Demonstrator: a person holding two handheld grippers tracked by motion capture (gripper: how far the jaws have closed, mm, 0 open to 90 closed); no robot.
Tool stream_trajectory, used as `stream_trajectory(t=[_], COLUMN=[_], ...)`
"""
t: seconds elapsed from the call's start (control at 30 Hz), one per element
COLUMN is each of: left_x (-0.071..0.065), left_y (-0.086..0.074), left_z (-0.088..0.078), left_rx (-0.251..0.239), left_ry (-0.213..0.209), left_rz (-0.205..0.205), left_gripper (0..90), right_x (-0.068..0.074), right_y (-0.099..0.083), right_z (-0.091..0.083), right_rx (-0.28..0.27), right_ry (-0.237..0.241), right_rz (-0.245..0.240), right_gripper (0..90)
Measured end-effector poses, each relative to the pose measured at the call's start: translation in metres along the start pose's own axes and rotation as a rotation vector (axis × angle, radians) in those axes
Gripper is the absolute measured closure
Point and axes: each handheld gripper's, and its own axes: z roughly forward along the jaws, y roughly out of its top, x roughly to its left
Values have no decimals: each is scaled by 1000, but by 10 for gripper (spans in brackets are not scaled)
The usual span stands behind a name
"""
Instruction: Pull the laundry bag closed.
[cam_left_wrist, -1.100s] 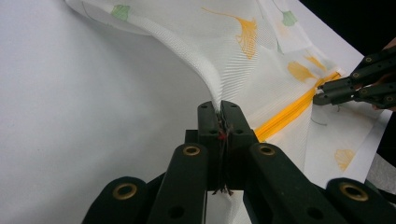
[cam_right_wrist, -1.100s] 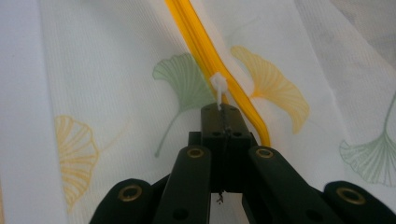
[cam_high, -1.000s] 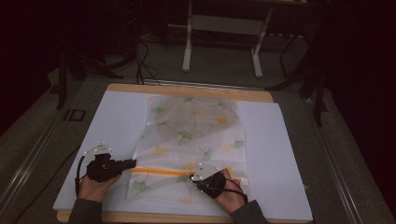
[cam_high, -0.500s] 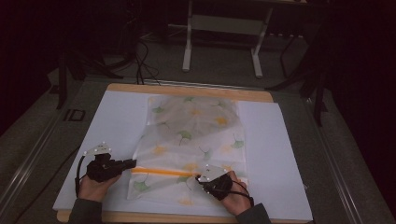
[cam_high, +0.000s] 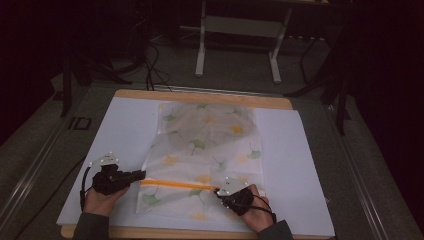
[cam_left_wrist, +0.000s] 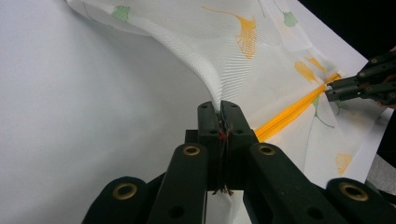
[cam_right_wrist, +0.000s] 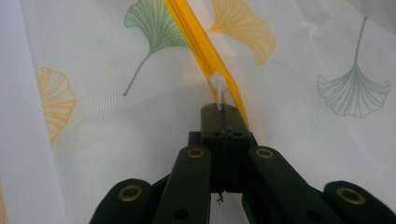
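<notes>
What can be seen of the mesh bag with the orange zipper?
The mesh bag is white, sheer netting printed with green and yellow ginkgo leaves. It lies mostly flat on the white sheet, with something pale and rounded showing through its far half. An orange zipper runs across its near part. The left gripper pinches the fabric at the zipper's left end, lifting a ridge; the right gripper is shut on the white zipper pull.

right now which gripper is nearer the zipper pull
Right. The right gripper is shut on the white zipper pull; the left gripper pinches the mesh bag edge.
</notes>
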Motion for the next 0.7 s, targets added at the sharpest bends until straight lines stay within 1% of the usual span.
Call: stream_trajectory(t=[0.47,0.7], left_x=[2,2], left_y=[0,0], left_z=[-1,-2], left_rx=[-3,-4], left_ry=[9,12], left_rz=[-4,-5], left_gripper=[888,888], right_x=[-6,-11], right_y=[-11,-16], right_z=[-9,-16], right_rx=[17,9], right_ry=[-23,-41], right_rz=[26,40], right_gripper=[900,900])
